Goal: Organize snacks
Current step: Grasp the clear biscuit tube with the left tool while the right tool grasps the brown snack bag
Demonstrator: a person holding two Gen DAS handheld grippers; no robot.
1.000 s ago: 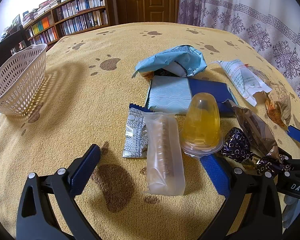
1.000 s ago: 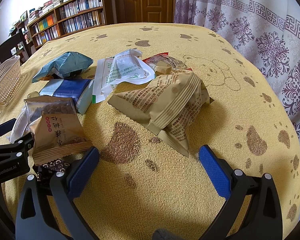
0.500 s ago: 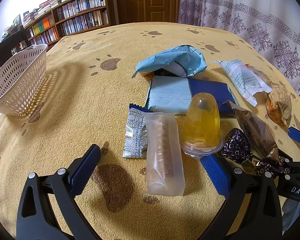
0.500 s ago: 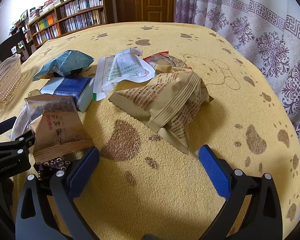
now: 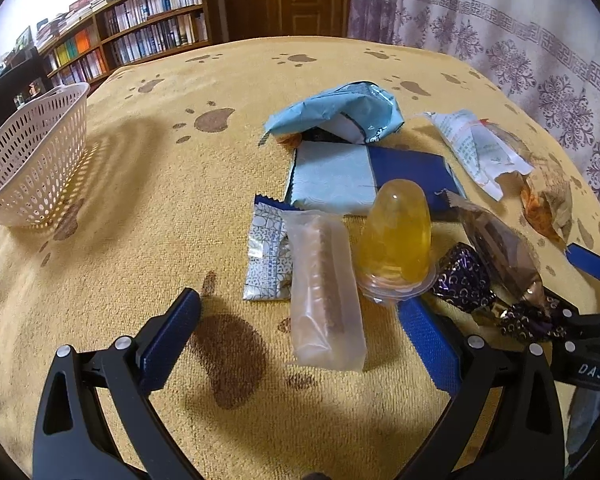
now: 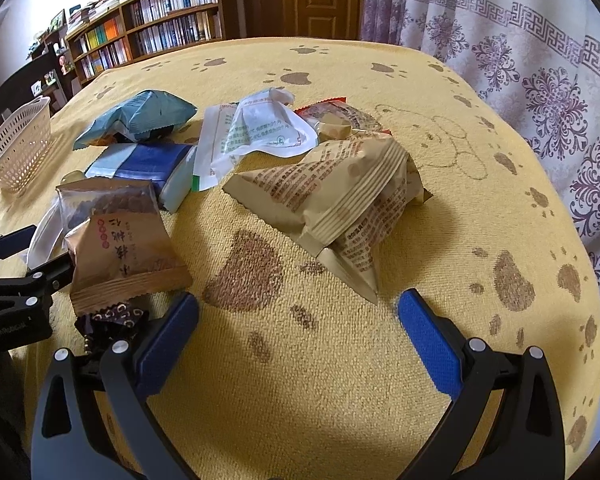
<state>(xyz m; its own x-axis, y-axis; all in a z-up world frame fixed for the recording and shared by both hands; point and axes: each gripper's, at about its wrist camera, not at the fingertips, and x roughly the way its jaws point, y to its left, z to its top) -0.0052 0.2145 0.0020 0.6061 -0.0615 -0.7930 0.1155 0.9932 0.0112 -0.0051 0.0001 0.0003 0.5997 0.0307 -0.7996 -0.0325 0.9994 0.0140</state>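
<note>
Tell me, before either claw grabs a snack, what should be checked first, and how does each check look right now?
1. Left gripper open and holding nothing: ok.
2. Right gripper open and holding nothing: ok.
3. Clear wrapped bar lies partly between the left gripper's fingers, with nothing on top of it: ok.
4. Jelly cup stands close against the bar and may get knocked: not ok.
5. Basket upright on the cloth to the left: ok.
6. Room inside the basket: cannot tell, its inside is hidden.
</note>
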